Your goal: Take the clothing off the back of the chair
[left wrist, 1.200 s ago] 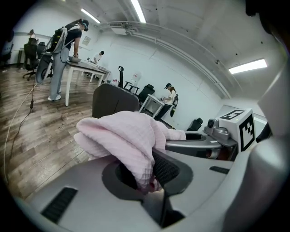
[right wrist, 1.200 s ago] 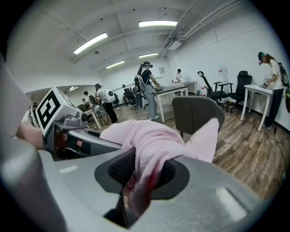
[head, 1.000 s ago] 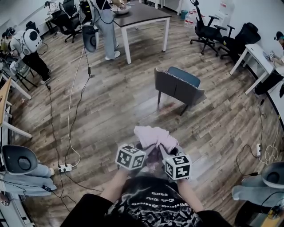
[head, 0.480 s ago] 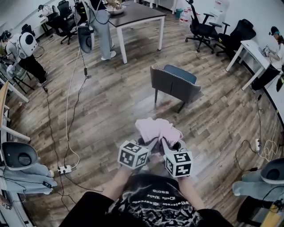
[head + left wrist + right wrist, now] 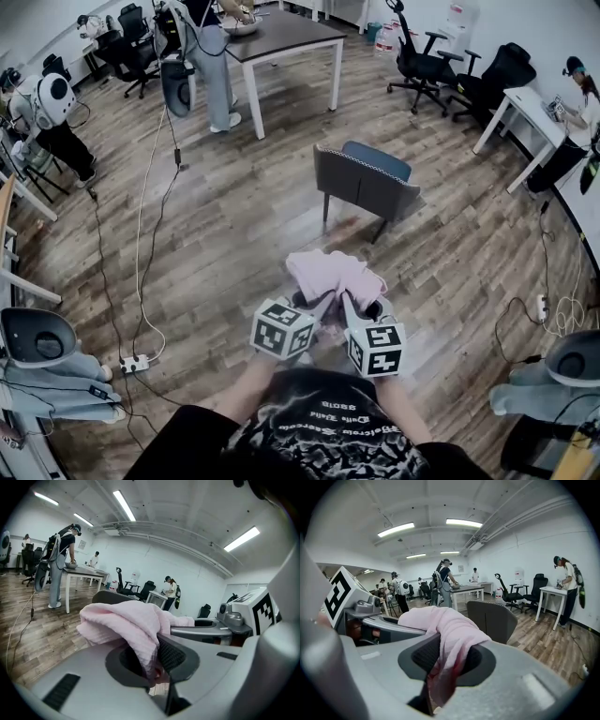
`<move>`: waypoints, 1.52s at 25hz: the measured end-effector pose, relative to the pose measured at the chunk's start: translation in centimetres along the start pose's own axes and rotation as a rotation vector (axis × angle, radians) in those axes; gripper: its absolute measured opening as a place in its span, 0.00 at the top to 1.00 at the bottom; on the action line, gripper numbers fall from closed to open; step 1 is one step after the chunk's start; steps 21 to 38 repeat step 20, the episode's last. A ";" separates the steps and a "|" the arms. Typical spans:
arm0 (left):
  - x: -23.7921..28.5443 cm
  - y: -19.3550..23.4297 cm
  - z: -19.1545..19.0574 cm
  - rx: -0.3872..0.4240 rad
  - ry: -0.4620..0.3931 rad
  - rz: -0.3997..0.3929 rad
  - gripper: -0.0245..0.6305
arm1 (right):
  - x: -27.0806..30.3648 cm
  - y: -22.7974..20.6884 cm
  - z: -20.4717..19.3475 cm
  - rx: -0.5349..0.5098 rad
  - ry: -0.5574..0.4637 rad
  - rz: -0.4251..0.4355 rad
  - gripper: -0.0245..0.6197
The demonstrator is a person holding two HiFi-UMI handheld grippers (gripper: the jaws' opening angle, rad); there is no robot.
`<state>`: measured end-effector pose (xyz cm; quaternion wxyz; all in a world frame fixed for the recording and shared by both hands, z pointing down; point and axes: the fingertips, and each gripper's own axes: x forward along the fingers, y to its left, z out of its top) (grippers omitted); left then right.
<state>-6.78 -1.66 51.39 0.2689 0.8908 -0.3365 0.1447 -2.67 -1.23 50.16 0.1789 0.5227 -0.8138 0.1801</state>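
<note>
Both sets of jaws clamped on pink garment [image 5: 333,274]; we hold it bunched just ahead of left gripper [image 5: 313,306] and right gripper [image 5: 360,311], chair [image 5: 366,183] well apart beyond.

Wood plank floor [image 5: 244,225] has a grey chair [image 5: 366,183] standing mid-room, a white-legged table [image 5: 286,30] further back, and cables [image 5: 140,253] running to a power strip [image 5: 132,364].

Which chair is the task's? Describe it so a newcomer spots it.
From the white-legged table at the far end, come toward the camera: the chair stands alone on open wood floor. It is a grey armchair with a blue seat and fixed legs, unlike the black swivel office chairs by the wall.
</note>
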 end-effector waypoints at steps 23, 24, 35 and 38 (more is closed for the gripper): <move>-0.1 1.6 0.1 -0.011 -0.017 0.025 0.86 | 1.0 0.1 0.2 0.033 -0.019 -0.040 0.83; -0.1 1.6 0.1 -0.011 -0.017 0.025 0.86 | 1.0 0.1 0.2 0.033 -0.019 -0.040 0.83; -0.1 1.6 0.1 -0.011 -0.017 0.025 0.86 | 1.0 0.1 0.2 0.033 -0.019 -0.040 0.83; -0.1 1.6 0.1 -0.011 -0.017 0.025 0.86 | 1.0 0.1 0.2 0.033 -0.019 -0.040 0.83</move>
